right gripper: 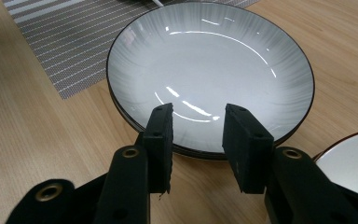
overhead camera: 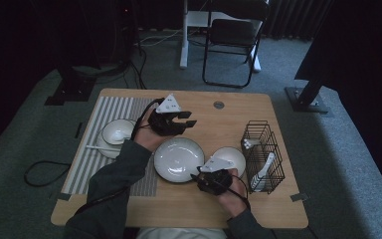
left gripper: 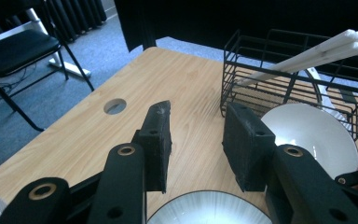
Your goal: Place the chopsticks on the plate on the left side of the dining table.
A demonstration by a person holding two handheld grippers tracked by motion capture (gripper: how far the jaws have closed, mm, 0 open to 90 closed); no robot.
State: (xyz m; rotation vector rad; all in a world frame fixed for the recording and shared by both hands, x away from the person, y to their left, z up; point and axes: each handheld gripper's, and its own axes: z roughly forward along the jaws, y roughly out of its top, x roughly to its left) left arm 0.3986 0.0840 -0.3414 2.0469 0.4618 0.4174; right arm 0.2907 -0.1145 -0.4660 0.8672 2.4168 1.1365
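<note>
The right gripper (right gripper: 196, 140), its jaws apart and empty, points at the near rim of the round grey glazed plate (overhead camera: 178, 159) at the table's middle, seemingly nearer it than the left gripper (overhead camera: 188, 119), also open and empty, beyond its far rim.

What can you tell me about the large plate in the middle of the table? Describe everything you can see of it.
The large plate is round, shallow and glossy, pale grey-white with faint radial streaks and a thin dark rim; it looks like glazed ceramic. It is empty and lies flat on the wooden table. In the right gripper view a second rim shows beneath it, so it may sit on another plate. Its left edge reaches the striped placemat. The right claw, open, hovers at its near edge without gripping it.
</note>
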